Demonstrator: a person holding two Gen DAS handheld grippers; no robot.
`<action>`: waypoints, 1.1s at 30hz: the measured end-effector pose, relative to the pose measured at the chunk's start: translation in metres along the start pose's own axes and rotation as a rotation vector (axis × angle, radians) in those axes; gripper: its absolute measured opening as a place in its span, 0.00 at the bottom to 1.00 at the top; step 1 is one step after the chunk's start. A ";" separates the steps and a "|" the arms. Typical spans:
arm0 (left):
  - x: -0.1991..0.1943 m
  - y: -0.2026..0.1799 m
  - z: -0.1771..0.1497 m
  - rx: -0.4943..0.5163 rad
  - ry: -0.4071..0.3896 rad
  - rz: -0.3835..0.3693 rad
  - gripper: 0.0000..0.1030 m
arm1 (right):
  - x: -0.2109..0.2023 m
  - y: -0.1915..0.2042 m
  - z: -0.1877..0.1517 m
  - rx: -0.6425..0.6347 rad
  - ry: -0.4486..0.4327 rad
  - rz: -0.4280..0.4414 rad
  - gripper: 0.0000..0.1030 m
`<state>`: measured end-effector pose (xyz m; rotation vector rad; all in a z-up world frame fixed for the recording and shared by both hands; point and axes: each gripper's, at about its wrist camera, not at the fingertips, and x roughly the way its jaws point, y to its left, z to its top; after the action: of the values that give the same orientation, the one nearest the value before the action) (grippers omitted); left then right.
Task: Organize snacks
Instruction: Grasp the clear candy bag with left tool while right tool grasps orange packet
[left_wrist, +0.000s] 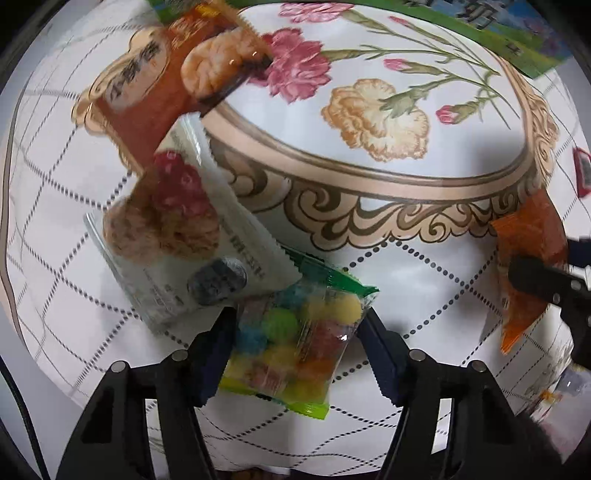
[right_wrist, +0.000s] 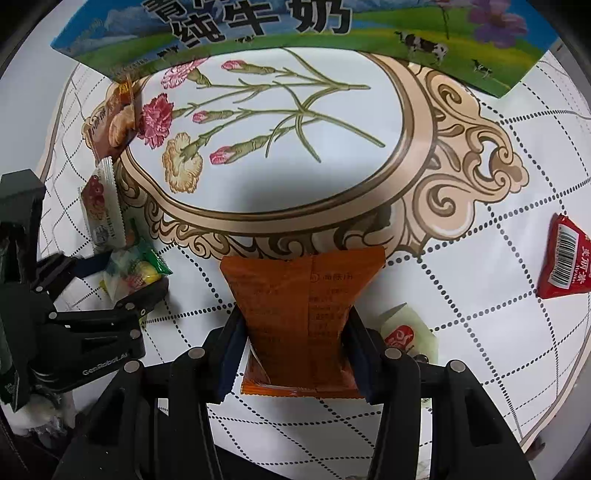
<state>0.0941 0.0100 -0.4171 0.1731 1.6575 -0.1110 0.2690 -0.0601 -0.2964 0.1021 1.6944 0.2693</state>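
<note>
My left gripper (left_wrist: 297, 341) is shut on a clear bag of coloured candy balls (left_wrist: 295, 343) with green ends, held just over the tablecloth; it also shows in the right wrist view (right_wrist: 133, 275). Above it lie a white cookie packet (left_wrist: 184, 240) and a brown biscuit packet (left_wrist: 166, 85), in a line. My right gripper (right_wrist: 295, 332) is shut on an orange snack packet (right_wrist: 299, 314), which also shows at the right edge of the left wrist view (left_wrist: 528, 258).
A milk carton box (right_wrist: 295, 33) lies along the far side of the flowered tablecloth (right_wrist: 280, 147). A red packet (right_wrist: 565, 258) lies at the right. A pale green packet with a red label (right_wrist: 402, 336) lies under my right gripper.
</note>
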 end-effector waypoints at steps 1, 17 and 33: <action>0.000 0.001 -0.001 -0.019 0.000 -0.014 0.60 | 0.001 0.001 0.001 -0.002 0.001 -0.001 0.52; 0.032 0.000 -0.014 -0.183 0.070 -0.197 0.56 | 0.034 0.005 -0.030 0.077 0.041 0.040 0.66; -0.006 -0.013 -0.008 -0.171 0.014 -0.142 0.48 | 0.032 -0.007 -0.053 0.106 -0.038 0.007 0.54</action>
<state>0.0848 -0.0022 -0.4105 -0.0738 1.6833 -0.0746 0.2130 -0.0664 -0.3231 0.1911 1.6706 0.1814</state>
